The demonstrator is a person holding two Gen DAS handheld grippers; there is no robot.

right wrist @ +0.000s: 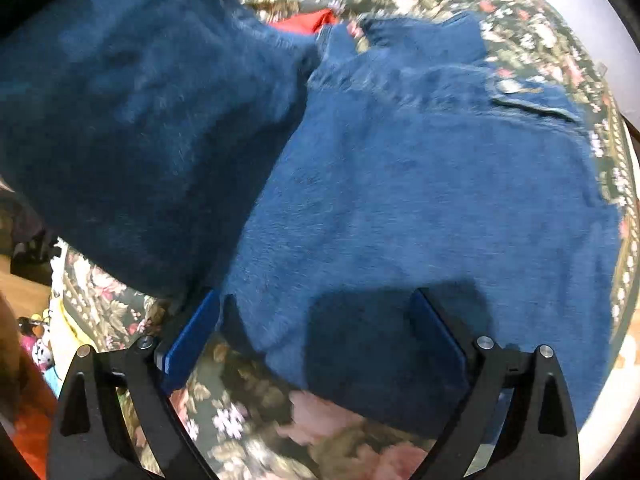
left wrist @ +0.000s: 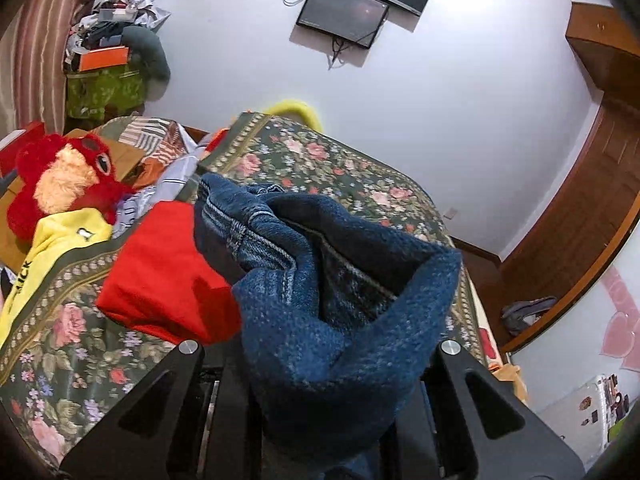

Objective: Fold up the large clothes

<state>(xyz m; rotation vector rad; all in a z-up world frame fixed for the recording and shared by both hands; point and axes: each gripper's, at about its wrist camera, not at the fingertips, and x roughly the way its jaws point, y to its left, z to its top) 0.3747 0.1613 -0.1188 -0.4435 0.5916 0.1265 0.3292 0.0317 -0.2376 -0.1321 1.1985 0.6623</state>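
Note:
A large blue denim garment (right wrist: 420,168) with fleecy lining lies on the floral bedspread (right wrist: 224,420). My left gripper (left wrist: 320,400) is shut on a bunched part of it (left wrist: 340,320) and holds it lifted above the bed; its fingertips are hidden by the cloth. That lifted part hangs at the upper left in the right wrist view (right wrist: 140,120). My right gripper (right wrist: 320,332) is open just above the garment's near edge, blue pads (right wrist: 192,340) wide apart, holding nothing.
A folded red garment (left wrist: 160,272) lies on the bedspread (left wrist: 60,340) left of the denim. A yellow garment (left wrist: 60,240) and a red plush toy (left wrist: 60,184) are further left. White wall, monitors (left wrist: 344,12) and wooden wardrobe (left wrist: 580,200) stand beyond the bed.

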